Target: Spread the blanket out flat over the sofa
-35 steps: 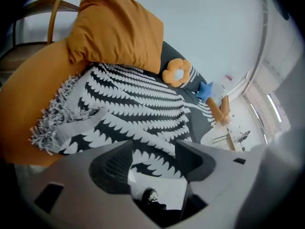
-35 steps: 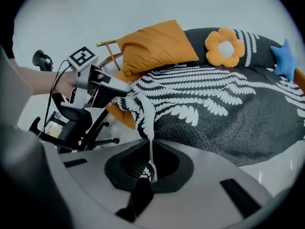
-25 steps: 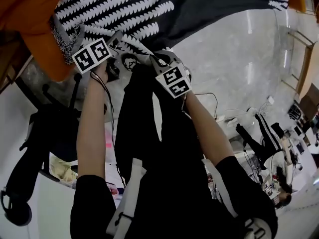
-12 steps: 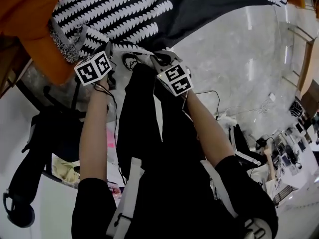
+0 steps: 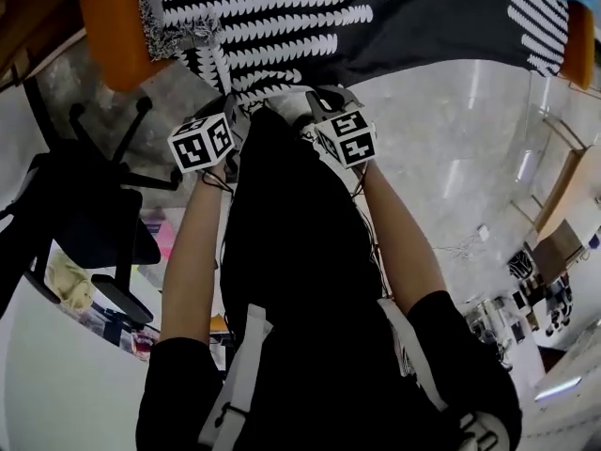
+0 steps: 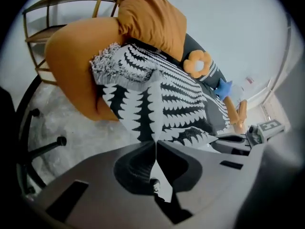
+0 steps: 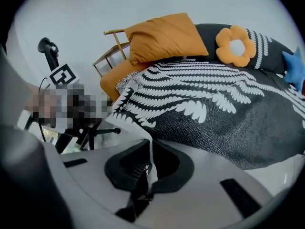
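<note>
**Head view.** I am looking down over both arms. The left gripper (image 5: 228,109) and the right gripper (image 5: 307,109) are sitting close together at the near hanging edge of the blanket (image 5: 310,26). The blanket is lying across the seat of the orange sofa (image 5: 111,40), with its near edge draping towards the floor. An office chair (image 5: 89,214) is standing at the left.

**Left gripper view.** The jaws are pressing together on a narrow fold of the patterned edge. The fringed corner (image 6: 119,66) is lying bunched on the sofa arm.

**Right gripper view.** The jaws are likewise clamping a thin strip of the hem.

**Risks.** Both bites are shallow, so I am judging that a sharp pull could slip the cloth out. With the grippers this close, the edge may gather instead of flattening. The bunched corner may stay folded. Dragging could shift the cushions.

**Count.** One blanket, one sofa, two grippers, one orange pillow (image 7: 164,37), one flower cushion (image 7: 234,44), one blue star cushion (image 6: 223,88), one office chair.
</note>
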`<state>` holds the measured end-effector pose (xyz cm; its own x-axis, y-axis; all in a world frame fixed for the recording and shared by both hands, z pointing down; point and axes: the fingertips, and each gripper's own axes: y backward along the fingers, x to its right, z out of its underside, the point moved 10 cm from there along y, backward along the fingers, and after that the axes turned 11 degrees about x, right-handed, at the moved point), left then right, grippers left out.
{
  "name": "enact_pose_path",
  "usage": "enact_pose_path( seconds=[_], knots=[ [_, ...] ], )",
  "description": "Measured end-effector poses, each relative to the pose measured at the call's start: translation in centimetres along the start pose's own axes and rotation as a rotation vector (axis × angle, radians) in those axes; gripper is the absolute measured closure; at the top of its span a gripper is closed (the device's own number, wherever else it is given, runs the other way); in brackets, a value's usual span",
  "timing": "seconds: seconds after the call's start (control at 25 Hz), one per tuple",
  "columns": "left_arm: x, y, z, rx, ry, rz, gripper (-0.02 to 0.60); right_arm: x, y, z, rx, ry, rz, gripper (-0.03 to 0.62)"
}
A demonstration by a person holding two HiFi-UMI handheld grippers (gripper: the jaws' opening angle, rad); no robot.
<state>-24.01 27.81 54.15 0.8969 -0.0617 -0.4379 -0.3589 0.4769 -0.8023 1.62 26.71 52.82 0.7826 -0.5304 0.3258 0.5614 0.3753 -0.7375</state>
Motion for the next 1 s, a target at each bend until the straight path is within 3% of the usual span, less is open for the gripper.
enact_pose_path(
  seconds=[0.24,0.32,0.64,0.92,1.0],
  knots=[
    [-1.6,0.6,3.6,0.126,0.215,-0.06,0.554,0.0,-0.8,0.8,-0.023,0.087,-0.043,0.566],
    [-2.3,0.6,4.6,0.157,0.252,-0.081,0.554,-0.3,-1.3,1.3,-0.031,0.105,-0.061,0.56],
    [-5.0,-3.0,6.7,0.148,0.136,-0.087,0.554,1.9,-7.0,5.4,-0.042,0.059,-0.115,0.56],
    [-5.7,-7.1,7.3,0.089,-0.077,-0.093,0.551,4.1,-10.8,7.4,-0.034,-0.02,-0.094,0.558],
    [-5.2,-6.2,7.1,0.059,-0.137,-0.095,0.542,3.8,-10.3,7.3,-0.026,-0.063,-0.088,0.506]
  ],
)
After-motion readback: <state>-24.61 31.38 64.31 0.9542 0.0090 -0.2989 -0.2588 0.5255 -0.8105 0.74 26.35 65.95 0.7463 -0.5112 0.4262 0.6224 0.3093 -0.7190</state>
